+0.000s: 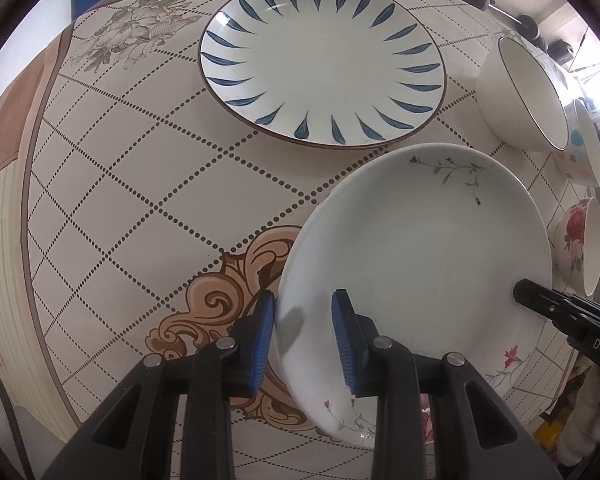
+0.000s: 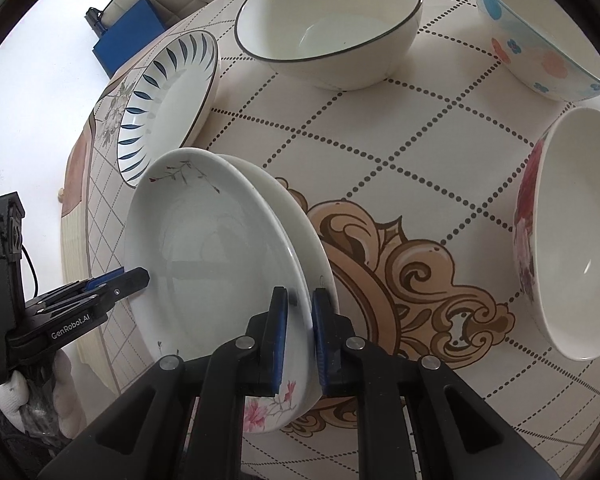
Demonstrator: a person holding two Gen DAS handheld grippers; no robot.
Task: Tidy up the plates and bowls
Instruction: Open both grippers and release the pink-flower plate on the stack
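My left gripper [image 1: 304, 340] and right gripper [image 2: 300, 340] pinch opposite rims of the floral plate [image 2: 220, 248], blue-leaf plate [image 1: 320, 60] lying upper-centre beyond.

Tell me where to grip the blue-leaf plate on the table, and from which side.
Take the blue-leaf plate by its rim, probably the edge nearest the white floral plate. It lies flat on the tablecloth, so come in low from the side, one finger over the flared lip, one beneath.
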